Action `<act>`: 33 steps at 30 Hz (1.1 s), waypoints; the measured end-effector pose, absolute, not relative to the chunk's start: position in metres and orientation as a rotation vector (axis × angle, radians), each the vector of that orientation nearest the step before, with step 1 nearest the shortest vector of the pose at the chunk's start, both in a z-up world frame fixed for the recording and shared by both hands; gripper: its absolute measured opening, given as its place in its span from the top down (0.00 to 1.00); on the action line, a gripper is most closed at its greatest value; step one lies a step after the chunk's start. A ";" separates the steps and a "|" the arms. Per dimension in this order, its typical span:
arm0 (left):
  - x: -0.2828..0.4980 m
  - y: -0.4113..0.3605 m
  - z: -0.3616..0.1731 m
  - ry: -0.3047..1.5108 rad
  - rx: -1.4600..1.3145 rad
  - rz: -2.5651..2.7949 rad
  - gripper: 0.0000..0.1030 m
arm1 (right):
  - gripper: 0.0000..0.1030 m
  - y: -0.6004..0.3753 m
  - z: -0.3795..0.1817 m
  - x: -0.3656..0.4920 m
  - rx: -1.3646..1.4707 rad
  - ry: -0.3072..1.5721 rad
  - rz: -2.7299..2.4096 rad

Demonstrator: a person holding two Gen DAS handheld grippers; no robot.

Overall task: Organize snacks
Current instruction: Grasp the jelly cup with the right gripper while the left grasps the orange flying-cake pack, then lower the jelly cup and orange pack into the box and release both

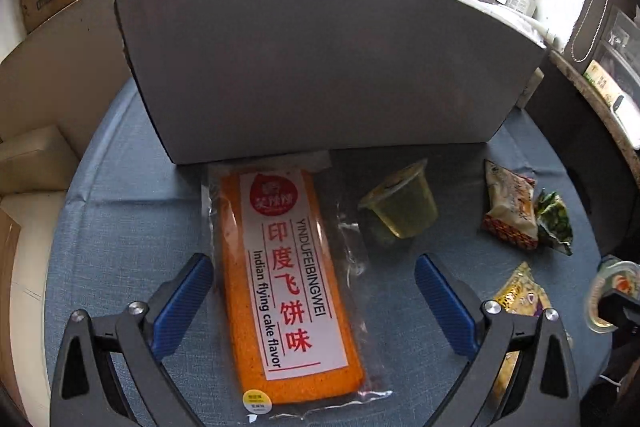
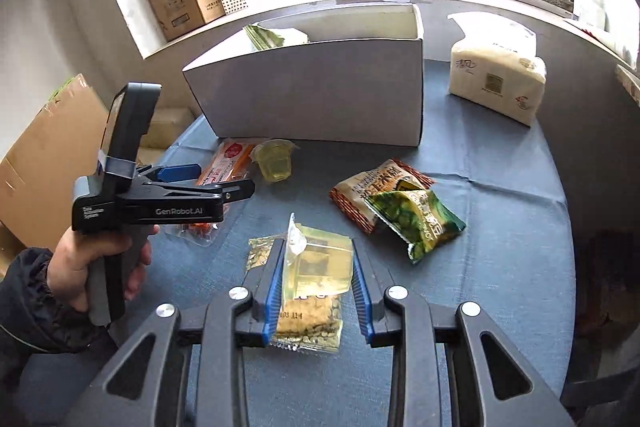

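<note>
Seen from the left wrist, the left gripper (image 1: pixel 314 301) hangs wide open over a long orange cake packet (image 1: pixel 286 283) lying flat on the blue tablecloth (image 1: pixel 120 211), one end touching the grey box (image 1: pixel 320 67). The blue pads stand on either side of the packet, not touching it. A jelly cup (image 1: pixel 400 205) lies on its side just to the right, and further right a brown snack bag (image 1: pixel 510 211) and a green one (image 1: pixel 554 223). The packet looks light and flat, with slick film — it would probably be best pinched across its narrow width near the middle, gently, since the cake inside may crumble.

From the right wrist, the right gripper (image 2: pixel 316 291) is closed on a clear jelly cup (image 2: pixel 316 267), its pads pressing both sides, with a small nut packet (image 2: pixel 308 323) showing below it on the cloth. The cup's thin walls look likely to dent — a light squeeze seems enough. A hand (image 2: pixel 100 267) holds the left gripper's handle at left. The box, open at the top, stands behind, and a tissue pack (image 2: pixel 496 75) sits to its right.
</note>
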State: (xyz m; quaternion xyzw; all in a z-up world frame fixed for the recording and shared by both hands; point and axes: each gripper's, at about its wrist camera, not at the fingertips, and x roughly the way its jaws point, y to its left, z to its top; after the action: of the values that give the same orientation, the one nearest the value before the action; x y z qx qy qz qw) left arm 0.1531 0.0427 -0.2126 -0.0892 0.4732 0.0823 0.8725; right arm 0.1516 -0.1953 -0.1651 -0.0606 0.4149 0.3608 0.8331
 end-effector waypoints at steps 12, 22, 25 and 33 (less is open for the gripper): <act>0.141 0.035 -0.215 0.960 -0.114 0.197 0.20 | 0.68 -0.196 -0.170 0.147 -0.096 0.888 0.779; 0.074 0.067 -0.174 0.833 -0.230 0.037 0.42 | 0.68 -0.187 -0.171 0.143 -0.108 0.886 0.802; 0.059 0.067 -0.144 0.764 -0.199 0.023 0.42 | 0.68 -0.183 -0.165 0.143 -0.109 0.868 0.808; 0.067 0.057 -0.064 0.581 -0.133 -0.039 0.42 | 0.68 -0.171 -0.127 0.158 -0.110 0.783 0.841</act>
State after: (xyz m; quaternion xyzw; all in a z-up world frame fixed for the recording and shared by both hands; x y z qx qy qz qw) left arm 0.0671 0.0565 -0.0643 -0.0654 0.2863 -0.0194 0.9557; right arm 0.1585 -0.1707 -0.1273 -0.0522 0.3703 0.3977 0.8378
